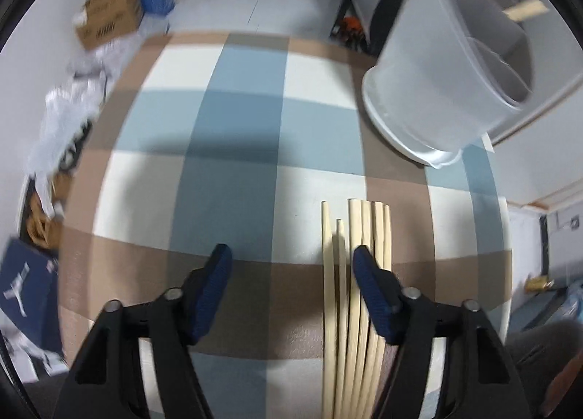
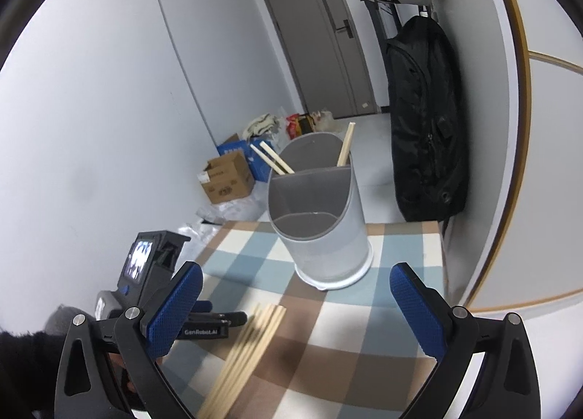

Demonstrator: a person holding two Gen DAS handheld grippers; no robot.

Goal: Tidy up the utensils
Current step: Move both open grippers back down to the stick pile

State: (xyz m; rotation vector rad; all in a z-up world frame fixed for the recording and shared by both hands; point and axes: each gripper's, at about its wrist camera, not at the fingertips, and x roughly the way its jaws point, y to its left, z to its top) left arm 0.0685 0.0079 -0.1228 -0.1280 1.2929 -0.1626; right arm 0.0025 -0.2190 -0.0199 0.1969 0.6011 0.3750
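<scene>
- The room: pale walls, a grey door (image 2: 320, 43) far behind the holder, a black bag (image 2: 426, 120) hanging on the wall to the holder's right, and a cardboard box (image 2: 227, 178) with other clutter on the floor behind and to its left.
- The table (image 1: 233, 134), under a checked cloth of blue, white and brown, carries the holder near its far edge, with bare cloth in front, which likely gives room to work.
- The holder (image 2: 320, 222), a grey divided tub, stands upright; three chopsticks already lean in its back compartment, while the front one looks empty.
- The loose chopsticks (image 1: 359, 295) lie side by side in a flat bundle on the cloth in front of the holder, tips towards it, probably kept together so they can be taken a few at a time.
- The left gripper (image 1: 291, 266) points steeply down just left of the bundle, fingers partly apart and gripping nothing; its right finger overlaps the sticks in this view, though I cannot tell whether it touches them.
- The right gripper (image 2: 295, 295) faces the holder from in front of it, fingers spread wide and empty, seemingly waiting.
</scene>
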